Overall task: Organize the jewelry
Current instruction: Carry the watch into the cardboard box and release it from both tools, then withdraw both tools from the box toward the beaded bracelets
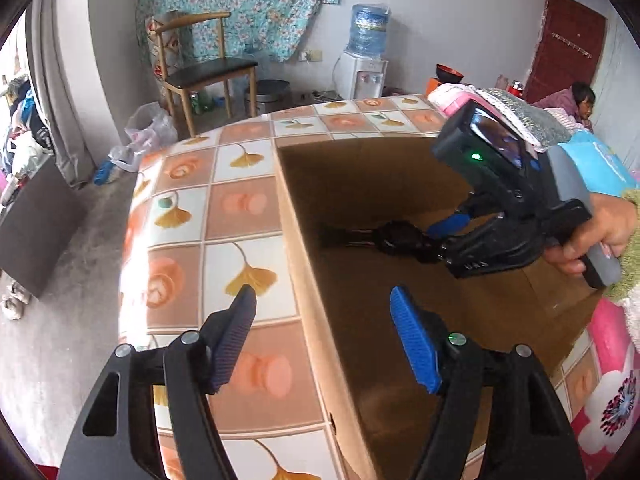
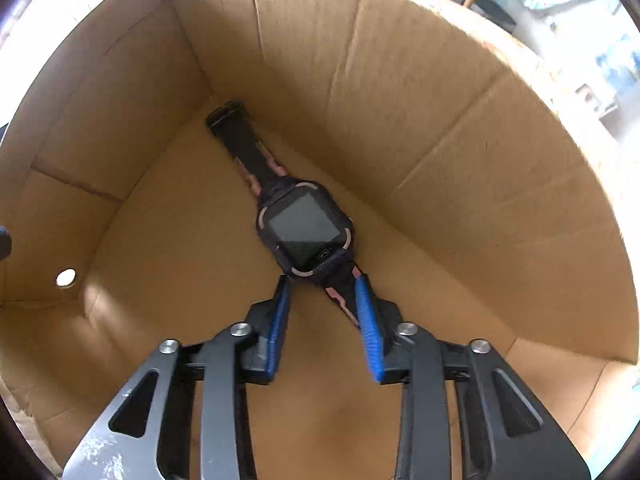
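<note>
- Lying flat on the floor of the cardboard box (image 2: 460, 128), close along one wall, a black-and-pink watch (image 2: 306, 230) is seen face up, strap stretched out.
- Right gripper (image 2: 325, 300) is reached down into the box; jaws are partly spread astride the near strap, one pad looking in contact with it, but a true pinch is not shown.
- Left gripper (image 1: 324, 320) is held over the box rim and the patterned tablecloth (image 1: 240, 208); jaws are spread wide, nothing between them.
- Risk judged: a strap taken off-centre could be levered out sideways, so the heavy case would swing or drop back.
- Risk judged: the thin strap lying flat may be skated over, with pads scraping cardboard instead.
- Risk judged: the nearby wall could be nudged and the light box shifted on the cloth.
</note>
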### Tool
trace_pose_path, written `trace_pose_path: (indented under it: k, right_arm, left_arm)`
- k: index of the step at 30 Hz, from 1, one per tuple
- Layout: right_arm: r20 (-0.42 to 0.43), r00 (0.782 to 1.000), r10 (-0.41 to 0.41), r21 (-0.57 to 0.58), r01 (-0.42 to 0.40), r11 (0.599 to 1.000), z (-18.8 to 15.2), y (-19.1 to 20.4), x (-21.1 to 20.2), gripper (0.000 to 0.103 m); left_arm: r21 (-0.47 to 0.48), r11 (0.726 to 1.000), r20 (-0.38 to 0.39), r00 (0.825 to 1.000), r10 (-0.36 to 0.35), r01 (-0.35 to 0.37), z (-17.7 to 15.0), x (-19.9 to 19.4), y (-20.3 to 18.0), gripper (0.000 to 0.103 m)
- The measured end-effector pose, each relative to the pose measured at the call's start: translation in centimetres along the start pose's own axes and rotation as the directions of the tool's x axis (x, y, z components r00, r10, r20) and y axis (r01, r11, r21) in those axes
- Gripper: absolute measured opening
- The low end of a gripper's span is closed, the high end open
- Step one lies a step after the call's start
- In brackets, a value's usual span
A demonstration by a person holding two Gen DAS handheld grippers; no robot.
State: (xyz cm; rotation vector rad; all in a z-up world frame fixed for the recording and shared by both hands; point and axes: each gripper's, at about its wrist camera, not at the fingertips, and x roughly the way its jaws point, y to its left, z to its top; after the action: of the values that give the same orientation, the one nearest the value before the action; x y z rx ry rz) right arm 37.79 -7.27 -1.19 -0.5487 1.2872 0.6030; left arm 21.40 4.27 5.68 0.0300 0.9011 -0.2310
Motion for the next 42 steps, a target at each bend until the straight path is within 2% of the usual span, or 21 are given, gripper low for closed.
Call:
trace_pose_path:
  k: [3,6,7,8,12,16,19,21,22,24,26,27,28,30,32,33,34,36,37,39,42]
  right_arm:
    - [0.051,0.998,-0.040,-0.087,0.045,0.995,-0.9,1.2,0.0,0.026]
    - [0.105,0.989,-0.104,-0.202,0.124,0.972,-1.6,3.6,-0.2,0.025]
    - [0.112,0.986,-0.120,-0.217,0.142,0.966,-1.9,4.1,-0.3,0.028]
    - [0.120,0.982,-0.147,-0.225,0.171,0.959,-2.1,4.6,-0.3,0.036]
    - [0.126,0.962,-0.243,-0.236,0.267,0.934,-3.7,6.3,-0.4,0.046]
    - [0.127,0.968,-0.219,-0.175,0.239,0.955,-3.2,7.1,-1.9,0.054]
    - [0.204,0.963,-0.178,-0.086,0.199,0.976,-4.8,7.6,-6.4,0.057]
    - [0.300,0.943,-0.142,-0.005,0.150,0.989,-7.0,8.8,-10.6,0.062]
    - [0.363,0.924,-0.121,0.033,0.117,0.993,-8.4,9.4,-12.9,0.065]
    - [0.484,0.871,-0.080,0.085,0.044,0.995,-12.1,11.1,-17.1,0.072]
    - [0.589,0.807,-0.033,0.103,-0.035,0.994,-17.0,13.7,-20.4,0.079]
    - [0.615,0.789,-0.009,0.102,-0.068,0.992,-19.2,15.4,-21.0,0.080]
    - [0.622,0.783,0.010,0.103,-0.095,0.990,-20.7,17.0,-21.0,0.082]
    - [0.598,0.801,0.032,0.130,-0.136,0.982,-23.3,18.9,-19.6,0.083]
    - [0.530,0.847,0.036,0.203,-0.168,0.964,-26.9,19.6,-15.9,0.083]
    - [0.469,0.882,0.044,0.264,-0.187,0.946,-27.8,21.1,-13.4,0.083]
    - [0.430,0.901,0.057,0.300,-0.202,0.932,-27.8,19.5,-12.6,0.083]
    - [0.343,0.938,0.058,0.385,-0.196,0.902,-27.9,20.5,-8.8,0.082]
    - [0.314,0.948,0.049,0.414,-0.183,0.892,-26.4,18.7,-6.9,0.081]
    - [0.271,0.962,0.028,0.447,-0.152,0.881,-25.7,19.3,-5.8,0.081]
    - [0.226,0.973,-0.047,0.474,-0.068,0.878,-25.2,20.8,-5.2,0.081]
  left_arm:
    - [0.026,1.000,-0.003,1.000,-0.015,0.015,-0.1,0.2,-0.5,0.068]
    - [0.043,0.999,-0.011,1.000,-0.023,0.023,-0.2,0.6,-0.9,0.068]
    - [0.043,0.999,-0.014,1.000,-0.022,0.023,-0.2,0.7,-0.9,0.068]
    - [0.042,0.999,-0.014,1.000,-0.021,0.022,-0.2,0.8,-0.9,0.068]
    - [0.039,0.999,-0.009,1.000,-0.024,0.025,-0.3,0.7,-0.9,0.068]
    - [0.031,0.999,0.027,0.999,-0.026,0.025,-0.5,-0.3,-0.7,0.068]
    - [0.006,0.999,0.065,0.997,-0.032,0.031,-0.6,-2.1,-0.2,0.068]
    - [-0.012,0.999,0.105,0.994,-0.038,0.040,-1.0,-3.9,0.3,0.074]
    - [-0.020,0.999,0.122,0.992,-0.039,0.041,-1.2,-4.7,0.6,0.077]
    - [-0.039,0.998,0.165,0.985,-0.039,0.046,-2.5,-6.9,1.2,0.084]
    - [-0.052,0.998,0.175,0.984,-0.038,0.048,-4.3,-8.3,1.7,0.090]
    - [-0.058,0.997,0.165,0.986,-0.041,0.051,-5.1,-8.5,1.7,0.092]
    - [-0.065,0.996,0.150,0.988,-0.045,0.055,-5.8,-8.6,1.8,0.093]
    - [-0.084,0.994,0.087,0.995,-0.057,0.064,-8.2,-7.8,1.6,0.095]
    - [-0.096,0.994,0.010,0.998,-0.060,0.061,-10.4,-6.3,0.9,0.095]
    - [-0.098,0.994,-0.046,0.998,-0.050,0.045,-11.7,-5.1,0.4,0.095]
    - [-0.094,0.995,-0.088,0.996,-0.029,0.021,-12.6,-4.1,-0.1,0.095]
    - [-0.072,0.997,-0.134,0.991,0.003,-0.013,-14.3,-2.5,-1.0,0.095]
    - [-0.066,0.997,-0.145,0.989,0.017,-0.027,-15.1,-2.0,-1.2,0.095]
    - [-0.061,0.997,-0.175,0.984,0.042,-0.054,-15.9,-0.9,-1.5,0.095]
    - [-0.020,0.992,-0.153,0.981,0.118,-0.123,-16.5,-0.7,-2.0,0.095]
